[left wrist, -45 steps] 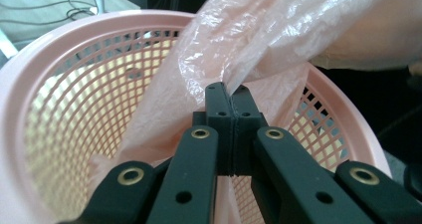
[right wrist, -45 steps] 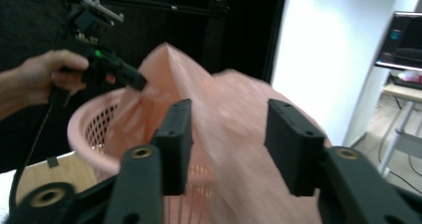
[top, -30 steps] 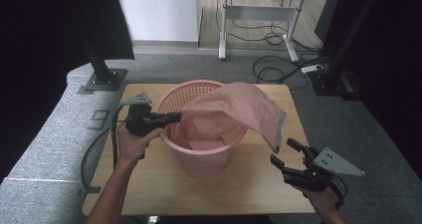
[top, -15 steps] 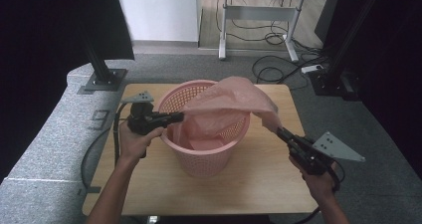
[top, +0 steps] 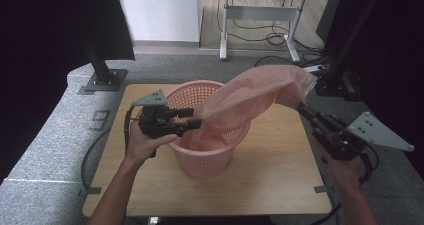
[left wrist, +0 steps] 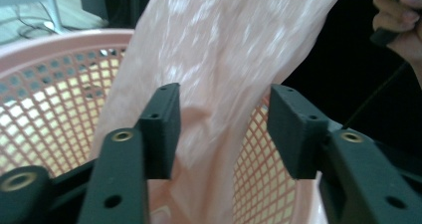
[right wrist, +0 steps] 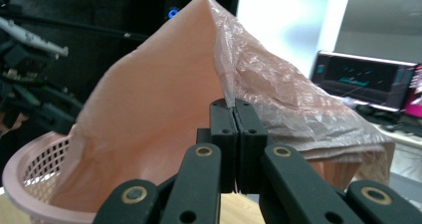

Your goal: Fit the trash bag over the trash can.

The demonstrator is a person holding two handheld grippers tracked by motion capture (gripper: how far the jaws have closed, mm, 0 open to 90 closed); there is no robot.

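Note:
A pink mesh basket [top: 210,160] stands on the wooden table [top: 270,180]. A thin pink plastic bag [top: 250,92] rises out of it, stretched up and to the right. My right gripper [top: 301,106] is shut on the bag's upper edge; in the right gripper view the jaws [right wrist: 233,107] pinch the film, with the bag [right wrist: 159,109] and the basket [right wrist: 30,169] beyond. My left gripper [top: 192,118] hovers at the basket's left rim. Its jaws have just been opening and stand apart [left wrist: 221,129], with the bag [left wrist: 224,50] hanging between them untouched and the basket [left wrist: 50,99] behind.
Grey padding [top: 45,150] borders the table on the left and front. Black stand bases [top: 102,80] sit behind the table, and a white desk [top: 260,15] with cables stands farther back. A monitor [right wrist: 363,79] shows in the right gripper view.
My right gripper shut on the bag's edge and rose, pulling the bag up and to the right. My left jaws opened and let go of the bag at the basket rim.

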